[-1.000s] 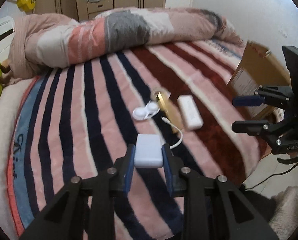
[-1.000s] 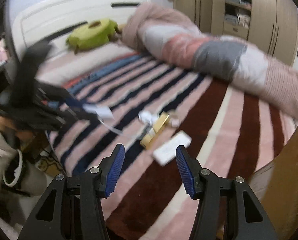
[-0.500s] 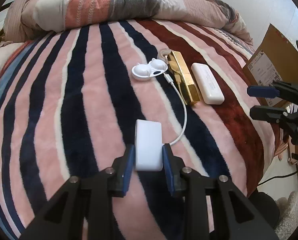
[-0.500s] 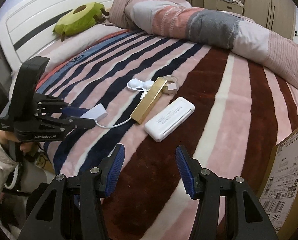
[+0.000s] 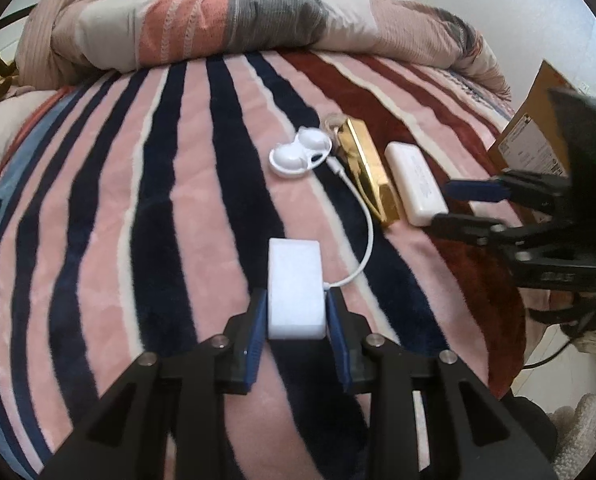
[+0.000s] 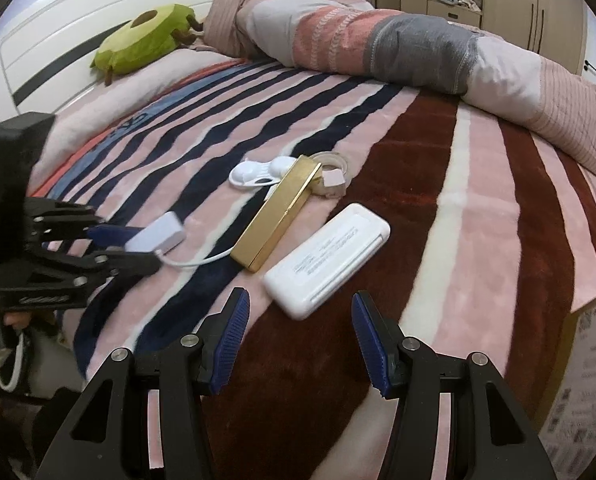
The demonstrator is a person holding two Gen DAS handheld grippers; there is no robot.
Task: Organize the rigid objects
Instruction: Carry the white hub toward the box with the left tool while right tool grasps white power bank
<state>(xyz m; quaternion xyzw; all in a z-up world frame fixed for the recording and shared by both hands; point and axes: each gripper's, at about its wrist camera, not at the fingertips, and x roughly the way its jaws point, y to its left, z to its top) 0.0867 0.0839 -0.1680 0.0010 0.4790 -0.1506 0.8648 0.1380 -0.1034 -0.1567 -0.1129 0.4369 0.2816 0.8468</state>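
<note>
1. The left hand-held gripper (image 5: pixel 296 322) clamps a white adapter (image 5: pixel 295 288) low over the striped bed (image 5: pixel 202 184).
2. The right hand-held gripper (image 6: pixel 301 334), fingers apart, hovers near a white case (image 6: pixel 327 254) lying beside a gold bar (image 6: pixel 278 212).

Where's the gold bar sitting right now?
The gold bar lies mid-blanket in both views, between the white earbud case and the white power bank, ahead of the right gripper.

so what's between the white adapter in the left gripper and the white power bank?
The gold bar lies between the white adapter and the power bank, with the adapter's cable running toward it. Clearest in the right wrist view.
</note>
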